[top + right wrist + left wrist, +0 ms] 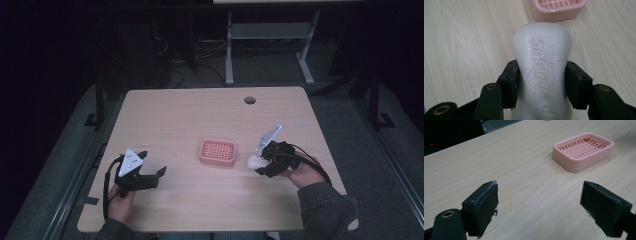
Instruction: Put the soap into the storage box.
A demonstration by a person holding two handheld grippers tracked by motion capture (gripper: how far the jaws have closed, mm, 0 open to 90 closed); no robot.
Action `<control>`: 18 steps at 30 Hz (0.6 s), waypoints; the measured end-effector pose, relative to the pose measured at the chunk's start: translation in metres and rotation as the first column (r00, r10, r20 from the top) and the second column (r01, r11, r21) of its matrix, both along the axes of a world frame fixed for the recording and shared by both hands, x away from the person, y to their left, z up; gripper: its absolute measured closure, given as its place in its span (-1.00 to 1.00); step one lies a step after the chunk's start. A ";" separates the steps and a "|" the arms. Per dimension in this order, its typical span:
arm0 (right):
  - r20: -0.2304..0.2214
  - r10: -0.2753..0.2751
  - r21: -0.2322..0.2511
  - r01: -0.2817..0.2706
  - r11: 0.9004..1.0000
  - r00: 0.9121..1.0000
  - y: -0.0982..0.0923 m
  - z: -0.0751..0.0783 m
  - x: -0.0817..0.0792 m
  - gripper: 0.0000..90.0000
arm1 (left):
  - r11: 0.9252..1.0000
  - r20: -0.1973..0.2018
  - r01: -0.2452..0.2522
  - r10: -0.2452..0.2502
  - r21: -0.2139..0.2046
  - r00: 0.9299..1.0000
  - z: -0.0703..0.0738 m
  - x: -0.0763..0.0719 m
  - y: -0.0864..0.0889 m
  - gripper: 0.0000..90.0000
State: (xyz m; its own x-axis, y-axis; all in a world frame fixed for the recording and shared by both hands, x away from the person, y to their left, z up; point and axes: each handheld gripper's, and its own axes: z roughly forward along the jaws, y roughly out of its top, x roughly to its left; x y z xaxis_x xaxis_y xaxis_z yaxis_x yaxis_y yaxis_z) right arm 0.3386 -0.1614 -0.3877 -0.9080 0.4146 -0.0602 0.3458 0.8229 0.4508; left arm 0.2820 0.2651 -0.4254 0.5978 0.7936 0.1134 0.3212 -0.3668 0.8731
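Observation:
A pink soap dish (217, 152) with a grid floor sits empty in the middle of the wooden table (200, 115). My right gripper (261, 164) is just right of the dish, shut on a white bar of soap (254, 161). In the right gripper view the soap (543, 72), stamped "Safeguard", is pinched between both pads, and the dish (557, 8) lies just beyond it. My left gripper (154, 176) rests open near the table's front left. In the left gripper view its gap (539, 207) holds nothing and the dish (583, 151) lies ahead to the right.
A round cable hole (249, 100) sits near the table's far edge. Beyond the table stands a white desk frame (270, 45) on a dark floor with cables. Bare wood lies between the left gripper and the dish.

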 end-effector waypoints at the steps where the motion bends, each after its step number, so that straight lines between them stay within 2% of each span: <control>1: -0.002 -0.002 0.007 0.002 1.000 1.000 0.000 0.000 0.001 0.09 | 1.000 0.001 0.002 -0.002 0.004 1.000 0.001 0.000 0.000 -0.68; 5: 0.003 0.001 0.014 -0.001 1.000 1.000 0.002 0.002 0.004 0.09 | 1.000 0.009 0.001 -0.001 0.001 1.000 0.001 0.000 0.000 -0.68; 7: 0.003 0.007 0.013 -0.007 1.000 1.000 0.003 0.002 0.006 0.09 | 1.000 -0.004 0.000 0.000 -0.002 1.000 -0.001 0.000 -0.001 -0.68; 10: 0.002 0.009 0.008 -0.009 1.000 1.000 0.005 0.002 0.008 0.09 | 1.000 -0.002 0.000 0.000 -0.004 1.000 0.000 0.000 0.000 -0.68; 18: 0.007 0.036 0.010 -0.037 0.999 0.999 0.018 0.007 0.016 0.09 | 1.000 0.000 0.004 -0.004 0.000 1.000 0.000 0.000 -0.001 -0.68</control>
State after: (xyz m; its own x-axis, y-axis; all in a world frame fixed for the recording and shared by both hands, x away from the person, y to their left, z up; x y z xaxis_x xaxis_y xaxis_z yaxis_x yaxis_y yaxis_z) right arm 0.3543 -0.1435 -0.3809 -0.9221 0.3818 -0.0625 0.3125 0.8303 0.4614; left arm 0.2821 0.2642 -0.4251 0.6008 0.7914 0.1130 0.3203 -0.3678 0.8730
